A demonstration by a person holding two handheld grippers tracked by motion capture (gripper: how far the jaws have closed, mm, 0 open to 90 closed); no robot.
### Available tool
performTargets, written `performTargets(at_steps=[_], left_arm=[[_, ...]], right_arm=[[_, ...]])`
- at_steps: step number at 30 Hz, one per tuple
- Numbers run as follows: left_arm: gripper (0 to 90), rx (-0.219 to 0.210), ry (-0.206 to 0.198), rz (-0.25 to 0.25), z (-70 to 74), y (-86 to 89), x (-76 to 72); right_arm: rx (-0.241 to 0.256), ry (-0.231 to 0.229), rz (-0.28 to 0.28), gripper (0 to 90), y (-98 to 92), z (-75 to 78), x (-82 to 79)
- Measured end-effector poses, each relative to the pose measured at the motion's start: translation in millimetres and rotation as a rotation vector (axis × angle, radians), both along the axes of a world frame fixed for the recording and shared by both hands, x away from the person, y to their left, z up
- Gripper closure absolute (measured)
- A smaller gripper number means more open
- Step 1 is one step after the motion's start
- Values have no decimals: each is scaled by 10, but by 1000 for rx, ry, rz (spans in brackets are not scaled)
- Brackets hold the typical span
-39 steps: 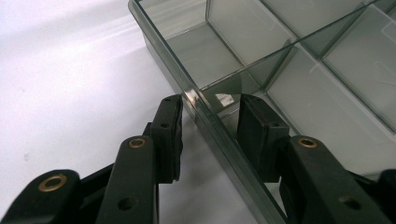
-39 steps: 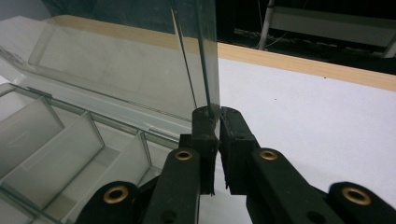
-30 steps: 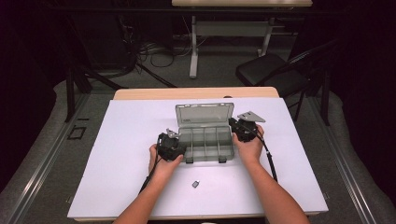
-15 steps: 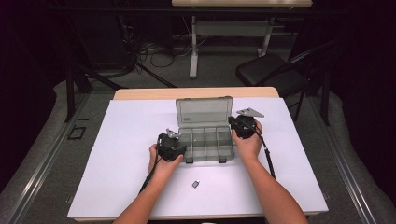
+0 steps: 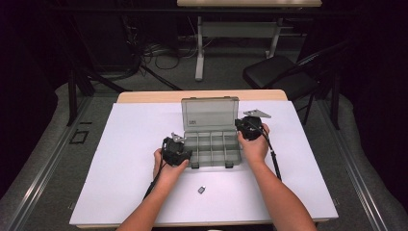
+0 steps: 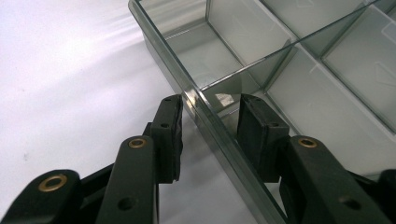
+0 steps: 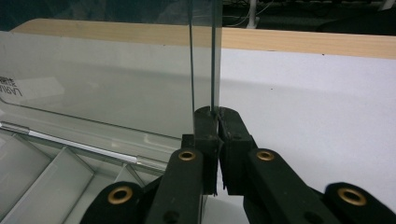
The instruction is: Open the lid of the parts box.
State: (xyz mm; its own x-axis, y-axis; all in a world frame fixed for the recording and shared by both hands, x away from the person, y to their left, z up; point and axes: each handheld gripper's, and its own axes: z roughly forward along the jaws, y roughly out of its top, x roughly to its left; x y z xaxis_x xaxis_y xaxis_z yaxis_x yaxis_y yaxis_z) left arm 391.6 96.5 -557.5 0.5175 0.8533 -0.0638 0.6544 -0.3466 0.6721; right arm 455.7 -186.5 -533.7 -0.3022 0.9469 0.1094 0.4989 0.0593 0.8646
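A clear grey compartment box (image 5: 211, 150) lies mid-table with its lid (image 5: 210, 114) standing open and nearly upright. My left gripper (image 5: 175, 150) is at the box's near-left corner. In the left gripper view its jaws (image 6: 210, 99) stand open astride the box's side wall (image 6: 224, 140), one pad outside and one inside an empty compartment. My right gripper (image 5: 250, 127) is at the lid's right edge. In the right gripper view this gripper (image 7: 215, 112) is shut on the thin edge of the lid (image 7: 116, 84), above the empty compartments (image 7: 42, 177).
A small dark piece (image 5: 202, 189) lies on the white table cover (image 5: 120, 159) in front of the box. A wooden table edge (image 5: 144, 97) runs behind the cover. A black chair (image 5: 279, 72) and cables stand on the floor beyond.
The lid has swung up from a low tilt to nearly upright, with the right gripper on its edge. The left gripper has stayed at the box's corner.
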Motion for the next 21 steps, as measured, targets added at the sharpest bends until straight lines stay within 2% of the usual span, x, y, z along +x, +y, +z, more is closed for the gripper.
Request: performTargets(at_steps=[7,21], left_arm=[[608,1,2,-1,2,1,0],[608,0,0,1,0,0,0]], right_arm=[[10,21,-6,873,4,11,25],[17,30,-4,873,-2,11,53]])
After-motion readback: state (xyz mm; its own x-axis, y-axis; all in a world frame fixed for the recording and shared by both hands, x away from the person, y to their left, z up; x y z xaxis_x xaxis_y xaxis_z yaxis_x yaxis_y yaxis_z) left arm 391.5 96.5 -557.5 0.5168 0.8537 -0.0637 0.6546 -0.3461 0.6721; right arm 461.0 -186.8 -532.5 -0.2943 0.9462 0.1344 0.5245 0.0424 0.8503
